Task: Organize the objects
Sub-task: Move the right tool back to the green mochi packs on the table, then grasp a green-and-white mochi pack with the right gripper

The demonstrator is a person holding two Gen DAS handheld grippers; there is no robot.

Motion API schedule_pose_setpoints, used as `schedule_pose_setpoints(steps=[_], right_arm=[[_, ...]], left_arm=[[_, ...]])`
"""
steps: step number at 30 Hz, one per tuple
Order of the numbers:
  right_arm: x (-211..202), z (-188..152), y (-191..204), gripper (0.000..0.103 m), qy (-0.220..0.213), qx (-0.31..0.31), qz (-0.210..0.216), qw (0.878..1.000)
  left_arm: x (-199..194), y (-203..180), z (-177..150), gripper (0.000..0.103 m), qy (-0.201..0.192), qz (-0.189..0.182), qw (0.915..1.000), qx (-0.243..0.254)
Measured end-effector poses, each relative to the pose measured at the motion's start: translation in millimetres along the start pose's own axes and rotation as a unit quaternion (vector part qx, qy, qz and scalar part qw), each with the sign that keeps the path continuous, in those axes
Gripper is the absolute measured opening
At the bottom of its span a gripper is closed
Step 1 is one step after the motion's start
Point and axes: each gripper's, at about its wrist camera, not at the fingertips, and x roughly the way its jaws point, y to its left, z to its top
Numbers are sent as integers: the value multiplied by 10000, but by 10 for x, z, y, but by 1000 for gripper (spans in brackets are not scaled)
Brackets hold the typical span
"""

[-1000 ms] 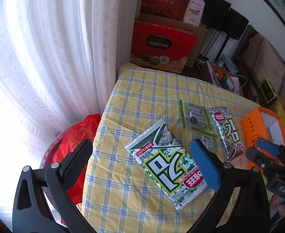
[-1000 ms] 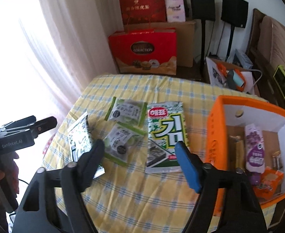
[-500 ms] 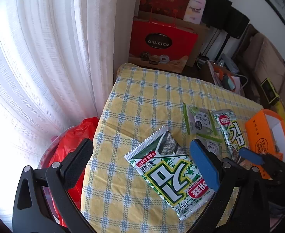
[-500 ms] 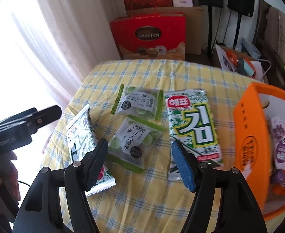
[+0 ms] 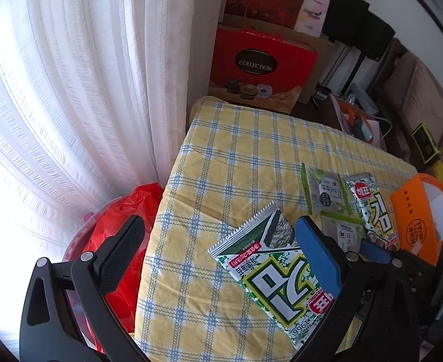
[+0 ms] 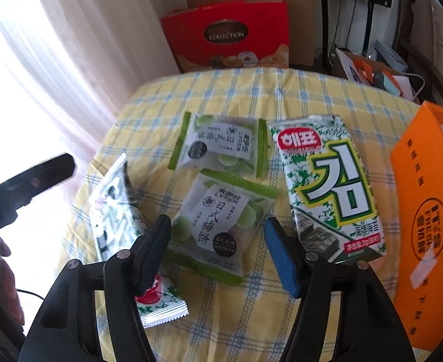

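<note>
- Left wrist view: the left gripper [image 5: 221, 259] hangs with jaws wide and nothing between them, above the near edge of the counter [image 5: 251, 157] in its yellow-and-blue checked cloth.
- A large seaweed packet [image 5: 275, 277] lies flat just beneath its blue pad; two green snack packets [image 5: 327, 193] and a second seaweed packet [image 5: 372, 208] lie farther right, near the orange box [image 5: 414, 229].
- White curtain [image 5: 86, 90] hangs to the left, a red bag [image 5: 125, 229] below it.
- Right wrist view: the right gripper [image 6: 218, 250] has jaws wide, straddling the nearer green snack packet [image 6: 221, 223]; whether the pads touch it is hard to tell, as the frame is blurred.
- The second seaweed packet [image 6: 330, 187] lies just right of it, the orange box [image 6: 426, 217] beyond.
</note>
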Motion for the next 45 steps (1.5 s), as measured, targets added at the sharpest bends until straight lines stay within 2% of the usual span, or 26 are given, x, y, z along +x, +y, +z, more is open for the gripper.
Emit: schedule_pose_setpoints(steps=[8,9,10,14,18,27,29,33,41,45], right_arm=[[66,33,91,67,29,-75,-178,9998],[73,29,109,63,24,-106,-235,9997],[81,28,133,54,2,-182,-324,9993],[80,4,178,46,-42,-317,-380,9988],[-31,-2,113,29,-230,-230,-179,9993],[-369,35,-84,28,-459,-164,-106,9988],[-483,39,-169,28,-533,-79,-62,9985],[-692,40,-304,28,-677,32,-14,9977],[-993,7,-587,28,-875,308,3,9957],[-1048,-3,-671,28,-909,370,12,9952]], left_arm=[[13,-4,15,99,6,-28,10000,12],[15,-6,16,99,8,-34,10000,14],[14,-8,18,99,9,-37,10000,12],[27,-17,20,99,67,-75,9999,-1],[31,-61,33,99,85,-105,9999,31],[134,-375,180,99,241,-236,9990,301],[208,-493,236,100,368,-328,9978,434],[395,-715,331,100,596,-260,9958,642],[738,-1041,403,100,964,-428,9929,551],[836,-1147,406,100,987,-410,9927,561]])
